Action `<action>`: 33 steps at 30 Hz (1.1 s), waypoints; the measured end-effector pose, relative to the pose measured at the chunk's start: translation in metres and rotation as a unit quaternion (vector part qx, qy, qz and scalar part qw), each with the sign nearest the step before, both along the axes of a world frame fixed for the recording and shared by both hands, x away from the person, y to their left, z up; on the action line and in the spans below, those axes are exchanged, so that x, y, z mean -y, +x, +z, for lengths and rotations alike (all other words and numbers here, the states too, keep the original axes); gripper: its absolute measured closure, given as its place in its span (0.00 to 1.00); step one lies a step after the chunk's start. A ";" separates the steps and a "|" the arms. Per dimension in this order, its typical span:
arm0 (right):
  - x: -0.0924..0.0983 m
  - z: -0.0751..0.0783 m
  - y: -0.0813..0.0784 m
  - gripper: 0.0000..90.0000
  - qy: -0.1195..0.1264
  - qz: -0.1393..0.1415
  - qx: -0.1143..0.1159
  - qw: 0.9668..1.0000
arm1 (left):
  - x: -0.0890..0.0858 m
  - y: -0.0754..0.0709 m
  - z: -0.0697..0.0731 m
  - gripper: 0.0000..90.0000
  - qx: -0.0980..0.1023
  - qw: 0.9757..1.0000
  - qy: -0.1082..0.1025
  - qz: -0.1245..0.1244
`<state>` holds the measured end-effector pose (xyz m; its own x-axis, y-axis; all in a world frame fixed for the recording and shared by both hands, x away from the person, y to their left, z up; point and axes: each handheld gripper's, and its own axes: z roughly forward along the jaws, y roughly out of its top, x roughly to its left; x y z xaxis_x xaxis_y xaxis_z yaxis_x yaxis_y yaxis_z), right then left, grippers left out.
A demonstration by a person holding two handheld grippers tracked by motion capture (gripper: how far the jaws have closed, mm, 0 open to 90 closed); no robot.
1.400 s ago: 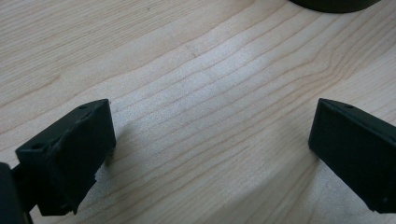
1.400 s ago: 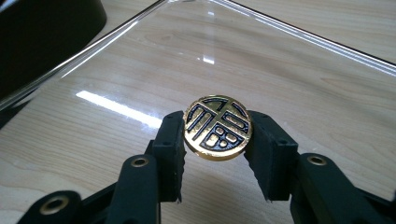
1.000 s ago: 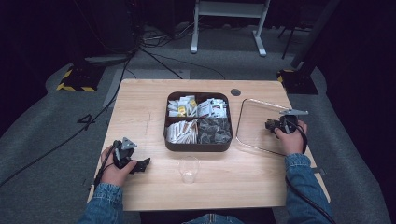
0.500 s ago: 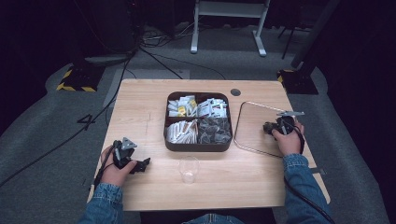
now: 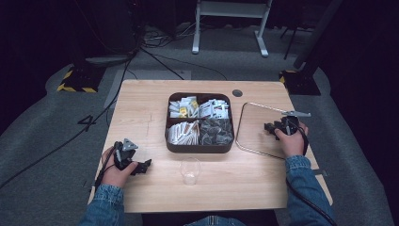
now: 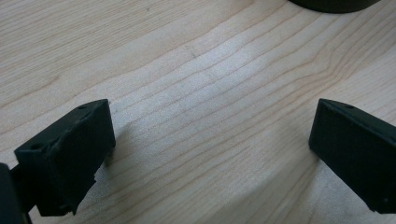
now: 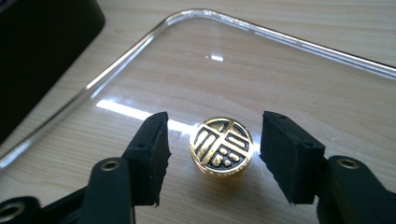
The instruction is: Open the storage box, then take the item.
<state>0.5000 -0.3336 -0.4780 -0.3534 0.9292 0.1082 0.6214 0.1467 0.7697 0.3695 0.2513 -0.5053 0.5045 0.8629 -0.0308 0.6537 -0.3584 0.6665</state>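
Resting right of the box (image 5: 200,121), the right hand (image 5: 291,141) is angling its gripper (image 7: 215,154) down over the clear lid (image 7: 299,70), jaws spread around its gold knob (image 7: 221,146), untouched. The left gripper (image 6: 210,149) is lying released, well left of the box.

Dark tray (image 6: 334,4) cut off at top edge; packet (image 5: 190,107) print illegible

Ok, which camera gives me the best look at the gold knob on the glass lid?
The right gripper view: the gold knob sits close and sharp between the open right gripper. In the high view the right gripper covers it. The left gripper view faces bare table.
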 end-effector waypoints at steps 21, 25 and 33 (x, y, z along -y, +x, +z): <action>-0.018 0.050 -0.020 0.45 0.048 0.028 0.080 0.995 | 0.000 0.001 0.000 0.01 0.001 1.000 -0.001 0.000; -0.025 0.057 -0.022 0.45 0.051 0.038 0.085 0.994 | 0.000 0.001 0.000 0.01 0.001 1.000 -0.001 0.000; -0.044 0.065 -0.027 0.44 0.056 0.075 0.088 0.992 | 0.000 0.001 0.000 0.01 0.001 1.000 0.000 -0.001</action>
